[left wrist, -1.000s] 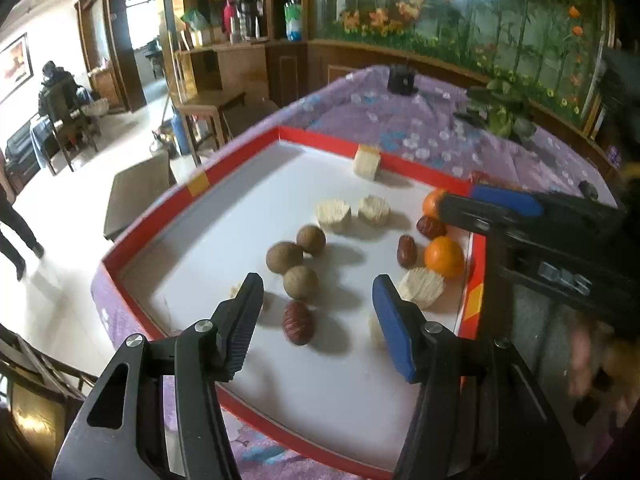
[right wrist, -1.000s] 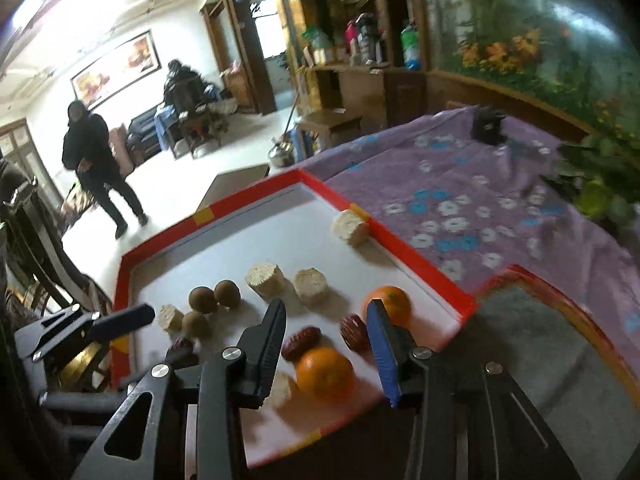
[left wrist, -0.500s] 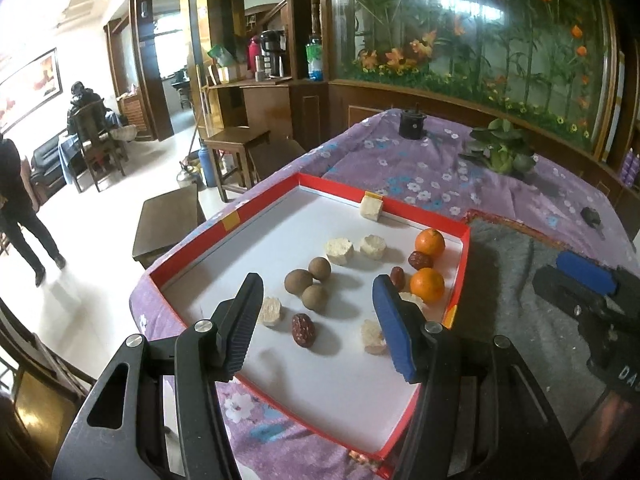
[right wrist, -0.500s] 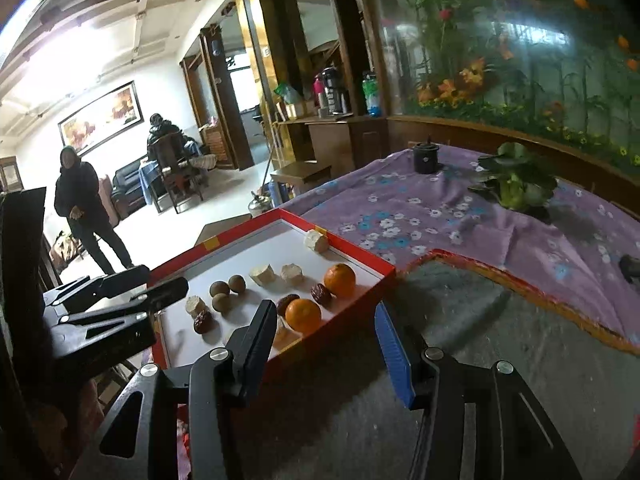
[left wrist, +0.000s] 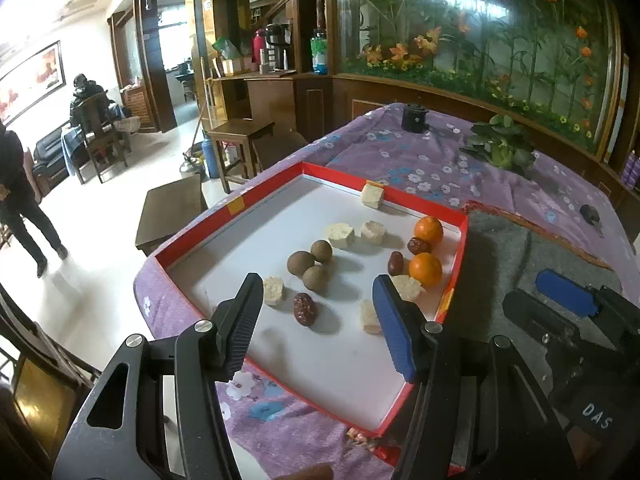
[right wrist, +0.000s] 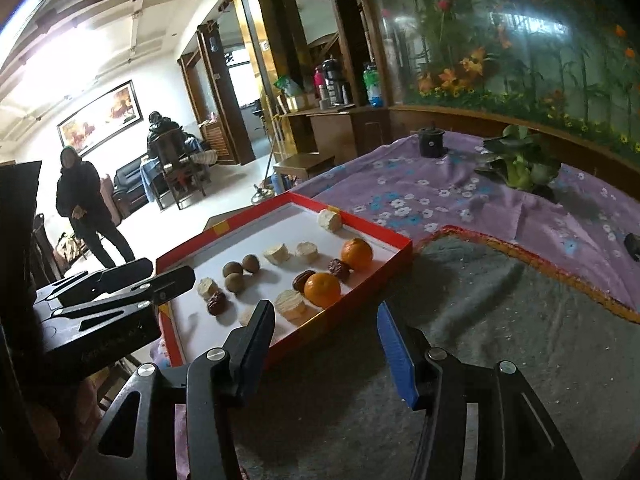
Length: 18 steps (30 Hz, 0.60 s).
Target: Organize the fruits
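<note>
Purple flowered cloth (left wrist: 420, 160) is covering the table, and the red-rimmed tray (left wrist: 460, 256) is sitting mid-frame holding the fruit. Both oranges (left wrist: 425, 268) are lying at its right edge, brown round fruits (left wrist: 301, 262) at centre, red dates (left wrist: 305, 309) scattered and pale chunks (left wrist: 339, 235) spread about. Left gripper (left wrist: 316, 320) is hanging released and empty over the tray's near side; right gripper (right wrist: 326, 344) is opening over grey mat (right wrist: 480, 320), nothing between. Oranges look firm, light, likely to roll: pinching across the middle seems best.

purple floral cloth (left wrist: 424, 168), grey mat (right wrist: 500, 320), leafy plant (left wrist: 500, 148), standing person (right wrist: 86, 208), wooden stool (left wrist: 240, 136)
</note>
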Tool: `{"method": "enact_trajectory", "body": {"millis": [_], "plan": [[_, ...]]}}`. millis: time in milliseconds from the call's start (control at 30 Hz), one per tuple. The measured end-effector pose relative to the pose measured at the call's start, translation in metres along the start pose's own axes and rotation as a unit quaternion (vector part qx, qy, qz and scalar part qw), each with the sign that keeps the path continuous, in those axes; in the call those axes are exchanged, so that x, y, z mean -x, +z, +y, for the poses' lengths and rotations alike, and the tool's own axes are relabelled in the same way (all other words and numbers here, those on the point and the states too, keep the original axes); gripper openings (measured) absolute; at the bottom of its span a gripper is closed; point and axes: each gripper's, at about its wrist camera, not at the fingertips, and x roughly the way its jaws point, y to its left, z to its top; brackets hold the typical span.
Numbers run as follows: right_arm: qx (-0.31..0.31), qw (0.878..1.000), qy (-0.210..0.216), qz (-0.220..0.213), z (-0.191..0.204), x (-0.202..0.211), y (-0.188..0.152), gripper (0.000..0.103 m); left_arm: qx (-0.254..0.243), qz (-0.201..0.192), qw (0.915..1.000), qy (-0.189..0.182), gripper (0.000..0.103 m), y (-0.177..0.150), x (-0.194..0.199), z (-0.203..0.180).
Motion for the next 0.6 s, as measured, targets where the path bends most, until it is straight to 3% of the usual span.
{"method": "enact_trajectory", "body": {"millis": [600], "plan": [[0.018,1.000,0.000,0.010,0.008,-0.008,0.002,0.052,0.012,0.007,0.9999,0.004,0.057,0.002,-0.011,0.008]]}}
